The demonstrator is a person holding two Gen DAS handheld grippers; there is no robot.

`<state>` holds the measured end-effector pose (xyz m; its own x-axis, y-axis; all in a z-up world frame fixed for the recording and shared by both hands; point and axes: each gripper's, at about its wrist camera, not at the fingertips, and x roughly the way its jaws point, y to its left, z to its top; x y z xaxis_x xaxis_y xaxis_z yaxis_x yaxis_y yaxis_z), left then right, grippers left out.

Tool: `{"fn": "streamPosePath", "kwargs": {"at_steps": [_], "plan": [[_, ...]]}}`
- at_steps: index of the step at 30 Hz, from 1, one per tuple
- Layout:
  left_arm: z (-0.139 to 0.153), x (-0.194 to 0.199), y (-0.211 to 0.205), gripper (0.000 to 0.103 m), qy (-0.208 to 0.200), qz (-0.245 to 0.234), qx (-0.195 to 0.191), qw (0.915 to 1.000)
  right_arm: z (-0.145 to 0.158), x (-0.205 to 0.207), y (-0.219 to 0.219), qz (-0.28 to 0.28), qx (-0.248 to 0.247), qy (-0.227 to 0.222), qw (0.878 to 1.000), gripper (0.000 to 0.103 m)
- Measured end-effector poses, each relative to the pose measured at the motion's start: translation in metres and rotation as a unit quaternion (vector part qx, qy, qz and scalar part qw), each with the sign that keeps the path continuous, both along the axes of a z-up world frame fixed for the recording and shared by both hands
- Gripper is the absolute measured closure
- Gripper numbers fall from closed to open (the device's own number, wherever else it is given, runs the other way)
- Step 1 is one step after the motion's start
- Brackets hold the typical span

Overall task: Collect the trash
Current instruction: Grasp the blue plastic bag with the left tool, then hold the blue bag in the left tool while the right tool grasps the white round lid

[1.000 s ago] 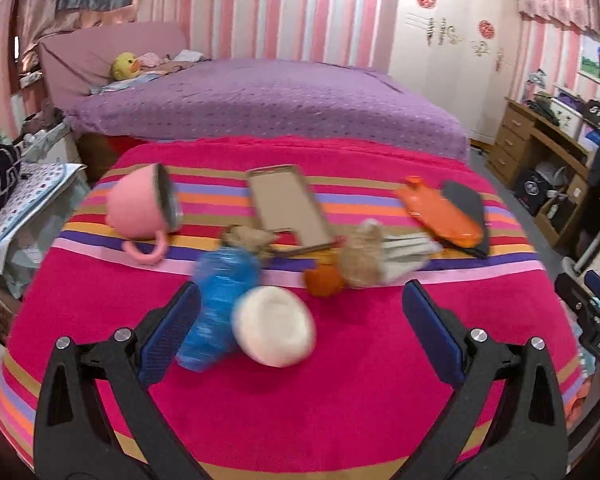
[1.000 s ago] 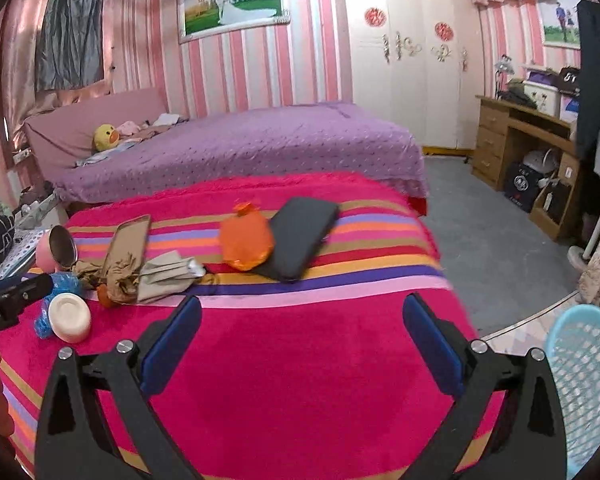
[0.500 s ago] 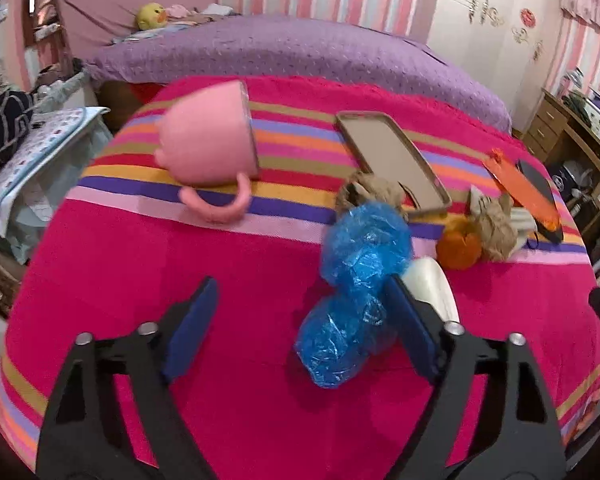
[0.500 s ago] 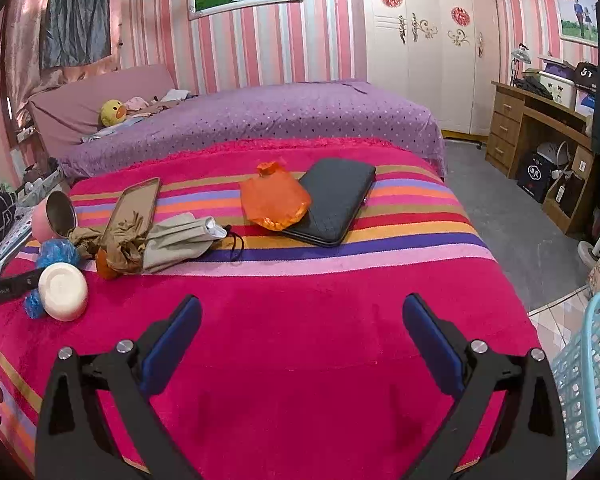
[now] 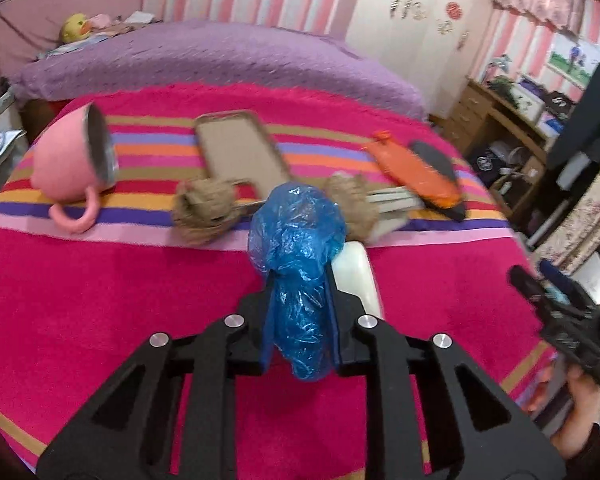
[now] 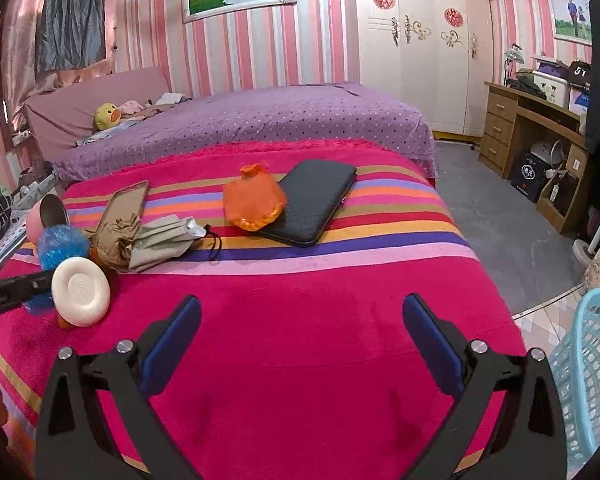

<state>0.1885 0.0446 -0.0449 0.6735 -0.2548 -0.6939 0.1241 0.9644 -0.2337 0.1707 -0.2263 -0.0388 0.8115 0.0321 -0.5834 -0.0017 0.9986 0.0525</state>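
A crumpled blue plastic bag (image 5: 300,248) sits between the pads of my left gripper (image 5: 300,284), whose jaws are closing and press on it from both sides. The bag (image 6: 62,246) shows at the left of the right wrist view, beside a white round puck (image 6: 81,292). A crumpled brown paper (image 5: 204,210) and an orange bag (image 5: 416,172) lie farther back on the striped pink blanket (image 5: 80,300). My right gripper (image 6: 300,328) hangs open over bare blanket, nothing between its fingers.
A pink mug (image 5: 72,160) lies on its side at the left, a phone case (image 5: 240,148) behind the bag. A folded umbrella (image 6: 164,240) and a black case (image 6: 312,204) lie mid-blanket. A light-blue basket (image 6: 588,360) stands on the floor at the right.
My left gripper swung onto the blue bag and went from wide open to clamped on it. The right gripper has stayed open, with its view barely shifted.
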Motion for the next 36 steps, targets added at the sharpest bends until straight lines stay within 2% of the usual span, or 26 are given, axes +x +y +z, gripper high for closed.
{"fn": "streamPosePath", "kwargs": {"at_steps": [3, 9, 13, 19, 21, 28, 31, 36], "plan": [[0.012, -0.006, -0.005, 0.084, -0.025, 0.003, 0.029, 0.9993, 0.001, -0.001, 0.002, 0.000, -0.013, -0.002, 1.000, 0.005], [0.027, -0.018, 0.034, 0.084, -0.044, 0.055, 0.048, 0.9963, 0.002, -0.001, 0.009, 0.011, -0.020, 0.000, 1.000, 0.005], [0.019, -0.016, 0.059, 0.084, -0.029, 0.080, 0.054, 0.9949, -0.001, -0.001, 0.023, 0.025, -0.026, 0.004, 0.999, 0.005], [0.003, -0.014, 0.080, 0.084, -0.009, 0.088, 0.056, 0.9945, -0.005, 0.001, 0.048, 0.054, -0.017, 0.016, 0.998, 0.005], [0.000, -0.012, 0.081, 0.084, -0.003, 0.090, 0.055, 0.9944, -0.006, 0.002, 0.060, 0.071, -0.007, 0.023, 0.997, 0.005], [-0.009, -0.020, 0.096, 0.084, 0.005, 0.094, 0.048, 0.9944, -0.011, 0.005, 0.106, 0.113, -0.024, 0.041, 0.992, 0.005], [-0.012, -0.020, 0.102, 0.084, 0.010, 0.098, 0.046, 0.9940, -0.011, 0.007, 0.116, 0.128, -0.011, 0.049, 0.990, 0.005], [-0.017, -0.017, 0.103, 0.083, 0.016, 0.103, 0.042, 0.9937, -0.019, 0.015, 0.128, 0.134, -0.024, 0.069, 0.988, 0.005]]}}
